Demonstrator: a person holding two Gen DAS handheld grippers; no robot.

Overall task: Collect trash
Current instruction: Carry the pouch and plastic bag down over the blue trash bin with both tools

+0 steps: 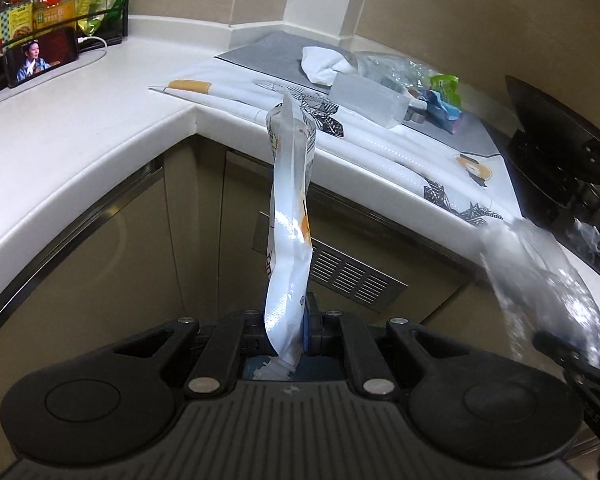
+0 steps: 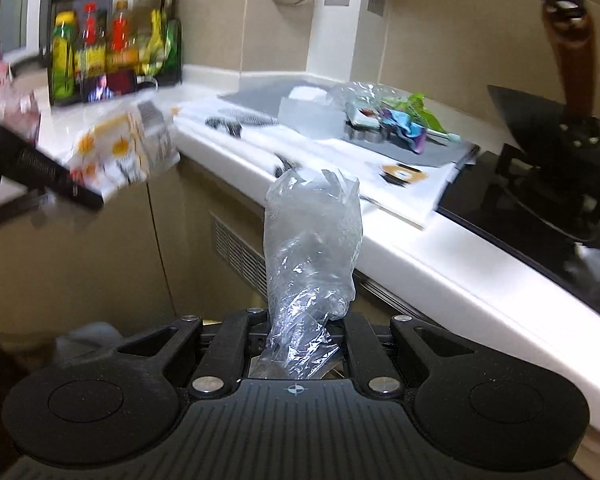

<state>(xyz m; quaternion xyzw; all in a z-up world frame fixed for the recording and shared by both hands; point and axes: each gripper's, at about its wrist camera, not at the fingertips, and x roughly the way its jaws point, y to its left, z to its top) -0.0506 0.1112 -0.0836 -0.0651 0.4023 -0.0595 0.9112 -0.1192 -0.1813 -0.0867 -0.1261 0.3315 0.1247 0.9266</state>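
Observation:
My left gripper (image 1: 288, 332) is shut on a white and orange snack wrapper (image 1: 290, 216), which stands up from between its jaws in front of the counter edge. The right wrist view shows that wrapper (image 2: 128, 152) blurred at the left, with the left gripper (image 2: 80, 194) under it. My right gripper (image 2: 300, 336) is shut on a crumpled clear plastic bag (image 2: 312, 240). The same bag (image 1: 548, 280) appears blurred at the right of the left wrist view. More trash lies on the counter: clear plastic (image 1: 384, 66), a green wrapper (image 1: 446, 88), a blue wrapper (image 1: 440, 110) and a white tissue (image 1: 324, 64).
A white corner counter (image 1: 80, 140) carries a phone (image 1: 40, 60) playing video and a rack of bottles (image 2: 100, 48). A patterned cloth (image 1: 380, 148) and grey mat (image 1: 272, 52) lie under the trash. A black pan (image 2: 540, 128) sits on the stove at right. Cabinets with a vent (image 1: 348, 272) are below.

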